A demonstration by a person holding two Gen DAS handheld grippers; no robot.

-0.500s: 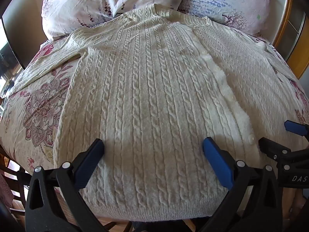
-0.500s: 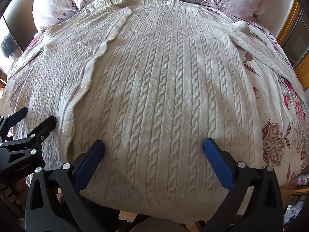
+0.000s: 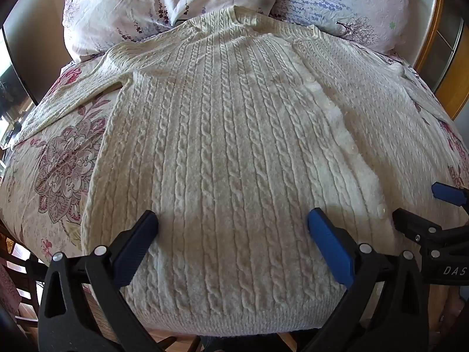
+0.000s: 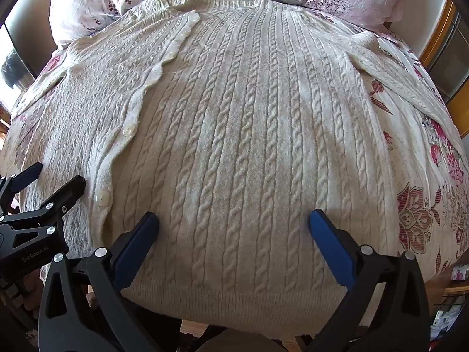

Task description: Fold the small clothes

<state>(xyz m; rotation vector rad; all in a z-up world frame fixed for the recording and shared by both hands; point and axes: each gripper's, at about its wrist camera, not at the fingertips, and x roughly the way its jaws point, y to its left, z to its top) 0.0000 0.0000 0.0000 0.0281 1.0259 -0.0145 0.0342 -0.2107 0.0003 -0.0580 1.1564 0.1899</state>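
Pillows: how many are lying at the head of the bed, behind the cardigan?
2. One pale pink pillow lies at the far left, and one pillow with a blue print at the far right, both beyond the collar of the cardigan. Others may be hidden.

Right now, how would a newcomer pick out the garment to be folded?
On the floral bedspread, below two pillows, a cardigan lies flat, sleeves spread. It is the only cream cable-knit piece, with a buttoned band down its front.
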